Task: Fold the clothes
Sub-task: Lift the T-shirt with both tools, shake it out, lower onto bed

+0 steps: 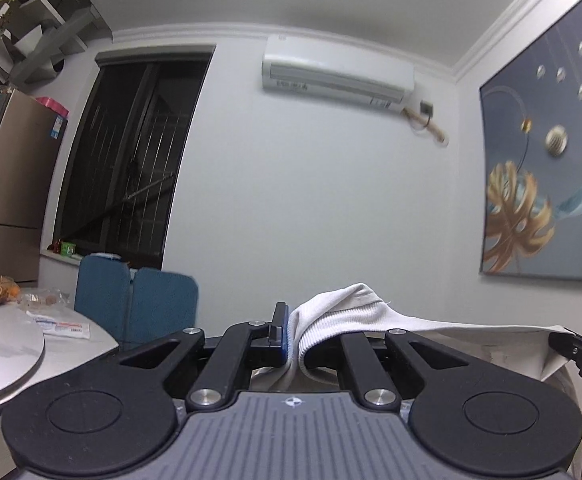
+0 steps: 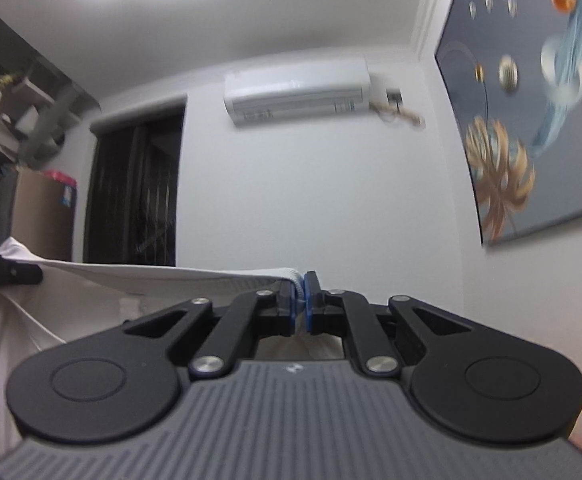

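White garment (image 1: 343,312) pinched by both grippers; only left wrist shows table (image 1: 7,344).

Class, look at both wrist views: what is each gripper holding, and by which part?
Both hold one white garment: left gripper and right gripper each pinch its ribbed edge.

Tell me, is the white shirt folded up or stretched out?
Stretched out. The white shirt hangs held up between the left tongs and the right tongs, its top edge pulled straight. Not folded yet.

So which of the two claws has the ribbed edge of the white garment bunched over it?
The left claw: the white garment humps over its far finger. At the right claw the cloth runs flat and taut.
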A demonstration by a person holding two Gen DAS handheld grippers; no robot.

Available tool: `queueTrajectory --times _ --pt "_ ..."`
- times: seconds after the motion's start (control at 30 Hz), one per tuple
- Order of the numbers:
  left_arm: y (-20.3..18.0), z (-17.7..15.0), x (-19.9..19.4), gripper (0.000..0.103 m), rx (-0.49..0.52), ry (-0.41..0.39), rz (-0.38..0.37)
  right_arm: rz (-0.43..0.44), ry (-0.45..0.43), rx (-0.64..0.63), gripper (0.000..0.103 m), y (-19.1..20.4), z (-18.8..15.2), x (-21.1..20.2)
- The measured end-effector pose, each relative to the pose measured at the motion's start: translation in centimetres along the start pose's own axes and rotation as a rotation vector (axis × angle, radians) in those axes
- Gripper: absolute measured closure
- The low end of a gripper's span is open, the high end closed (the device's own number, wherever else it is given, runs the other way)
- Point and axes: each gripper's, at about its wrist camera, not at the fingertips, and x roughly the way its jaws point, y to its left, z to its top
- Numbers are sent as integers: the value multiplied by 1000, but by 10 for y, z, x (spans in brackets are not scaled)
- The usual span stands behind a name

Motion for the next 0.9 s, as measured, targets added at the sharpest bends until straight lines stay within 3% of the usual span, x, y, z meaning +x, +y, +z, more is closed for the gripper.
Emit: queueTrajectory --times 0.13,0.2,0.37,0.57,0.73,0.9 --pt "12 -63 103 96 -11 84 37 -26 118 9 95 -12 -41 65" --pt "19 -102 156 96 -24 117 56 -41 182 26 95 -17 -81 110" --pt "47 -233 294 96 -53 245 108 -85 307 67 95 -30 -207 228" --pt "84 -400 459 96 -83 435 169 -139 470 34 95 -53 -392 360" --pt "101 -519 531 96 -27 554 188 -147 627 65 95 -79 -524 434" --pt "120 -600 568 91 -24 679 220 -98 793 181 94 -100 -600 472"
